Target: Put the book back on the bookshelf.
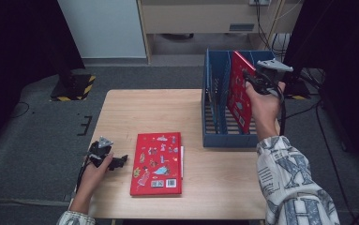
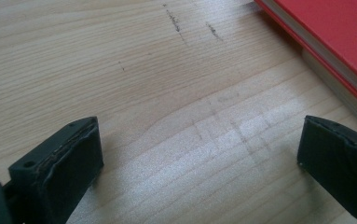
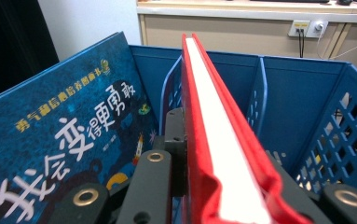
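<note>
- Right gripper (image 1: 248,79) in the high view is clamped on the upright red book (image 1: 239,91), gripping its near edge from the right, and holds it tilted over the blue file rack (image 1: 228,139), partly inside one of the rack's slots.
- Left gripper (image 1: 121,161), seen from the same high view, rests on the wooden table (image 1: 158,108) well to the left of the rack, jaws spread and empty, pointing toward a second red book (image 1: 157,164) that lies flat, cover up, just beside it; that flat book sits to the left of the rack and nearer the person.
- From the left gripper view, the two black jaws stand wide apart over bare wood with nothing between them; the flat red book's corner (image 2: 334,42) shows at the upper right, apart from both jaws.
- From the right gripper view, the jaws close on the red book (image 3: 223,154), whose white page edge runs away from the camera into the blue rack (image 3: 302,98); a dark blue picture book with Chinese lettering (image 3: 64,140) leans in the rack's slot to the left of the red one, and a rack divider rises between them.
</note>
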The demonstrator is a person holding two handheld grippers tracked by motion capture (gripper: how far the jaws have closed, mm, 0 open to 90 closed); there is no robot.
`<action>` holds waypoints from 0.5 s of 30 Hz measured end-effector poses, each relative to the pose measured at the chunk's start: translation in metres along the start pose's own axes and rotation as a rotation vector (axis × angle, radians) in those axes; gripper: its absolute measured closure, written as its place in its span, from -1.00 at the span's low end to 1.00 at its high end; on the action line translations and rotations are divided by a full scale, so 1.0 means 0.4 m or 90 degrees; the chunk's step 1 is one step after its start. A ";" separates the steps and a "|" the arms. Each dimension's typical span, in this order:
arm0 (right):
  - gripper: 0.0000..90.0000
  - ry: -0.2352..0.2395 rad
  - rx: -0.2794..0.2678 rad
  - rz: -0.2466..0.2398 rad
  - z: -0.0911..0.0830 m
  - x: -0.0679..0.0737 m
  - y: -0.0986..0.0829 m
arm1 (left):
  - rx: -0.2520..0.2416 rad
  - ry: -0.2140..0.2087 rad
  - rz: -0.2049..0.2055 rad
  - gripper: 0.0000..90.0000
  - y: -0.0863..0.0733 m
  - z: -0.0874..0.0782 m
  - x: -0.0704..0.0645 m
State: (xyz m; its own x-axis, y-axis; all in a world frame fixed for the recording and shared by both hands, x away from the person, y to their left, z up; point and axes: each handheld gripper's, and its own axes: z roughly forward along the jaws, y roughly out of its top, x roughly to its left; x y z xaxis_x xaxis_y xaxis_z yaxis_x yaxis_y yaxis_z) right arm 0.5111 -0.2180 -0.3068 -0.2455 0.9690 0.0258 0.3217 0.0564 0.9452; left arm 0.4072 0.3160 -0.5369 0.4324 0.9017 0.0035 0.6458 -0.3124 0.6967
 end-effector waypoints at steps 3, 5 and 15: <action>0.76 -0.002 0.002 0.002 0.017 0.003 -0.007 | 0.000 0.000 0.000 -1.00 0.000 0.000 0.000; 0.76 -0.005 0.002 -0.001 0.029 0.006 -0.014 | 0.000 -0.001 0.001 -1.00 0.000 0.000 0.000; 0.76 -0.013 -0.004 0.006 0.065 0.006 -0.046 | 0.001 -0.002 0.002 -1.00 0.001 0.000 -0.001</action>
State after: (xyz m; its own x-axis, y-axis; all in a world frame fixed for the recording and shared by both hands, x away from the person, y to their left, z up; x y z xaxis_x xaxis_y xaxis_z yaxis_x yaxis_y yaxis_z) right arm 0.5282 -0.2103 -0.3324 -0.2239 0.9742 0.0274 0.3181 0.0465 0.9469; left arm 0.4073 0.3156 -0.5367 0.4357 0.9001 0.0037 0.6453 -0.3152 0.6959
